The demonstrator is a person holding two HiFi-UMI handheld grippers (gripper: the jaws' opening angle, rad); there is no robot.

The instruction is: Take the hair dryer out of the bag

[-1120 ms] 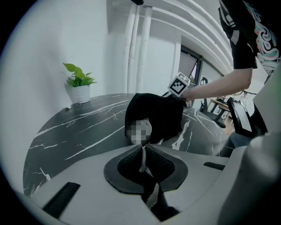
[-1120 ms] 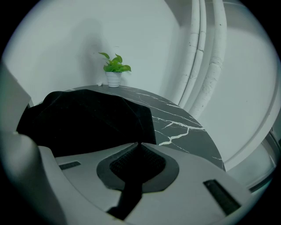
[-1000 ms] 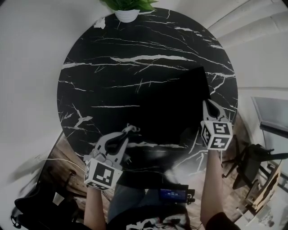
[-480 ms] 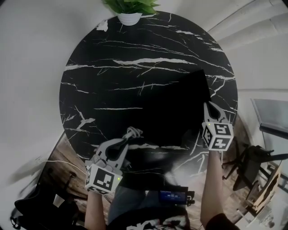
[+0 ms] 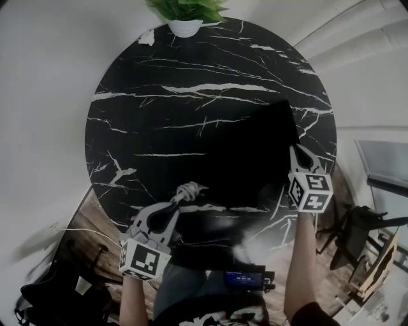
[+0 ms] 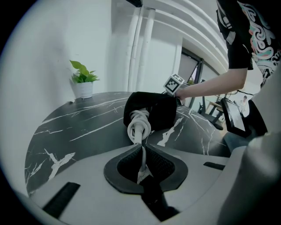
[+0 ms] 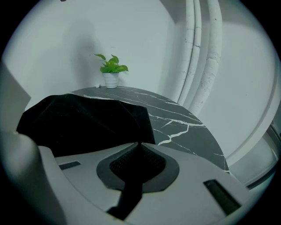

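Note:
A black cloth bag (image 5: 255, 153) lies on the right half of the round black marble table (image 5: 159, 108). A coiled white cord (image 5: 189, 191) sticks out of the bag's near-left end, and the hair dryer itself is hidden inside. My left gripper (image 5: 180, 198) is shut on a strand of that cord (image 6: 139, 125), just in front of the bag (image 6: 153, 110). At the bag's right corner my right gripper (image 5: 294, 151) is shut on the fabric. In the right gripper view, the bag (image 7: 83, 123) fills the left side and its edge is pinched in the right gripper (image 7: 139, 144).
A potted green plant (image 5: 185, 13) stands at the table's far edge, also seen as the plant (image 6: 83, 81) and the plant (image 7: 111, 70). White pipes (image 7: 202, 52) run up the wall. A desk (image 5: 382, 165) and a chair (image 5: 357, 229) are to the right.
My left gripper has drawn back slightly toward the person with the cord in it, so the coil shows a little more. The right gripper and the bag have stayed put.

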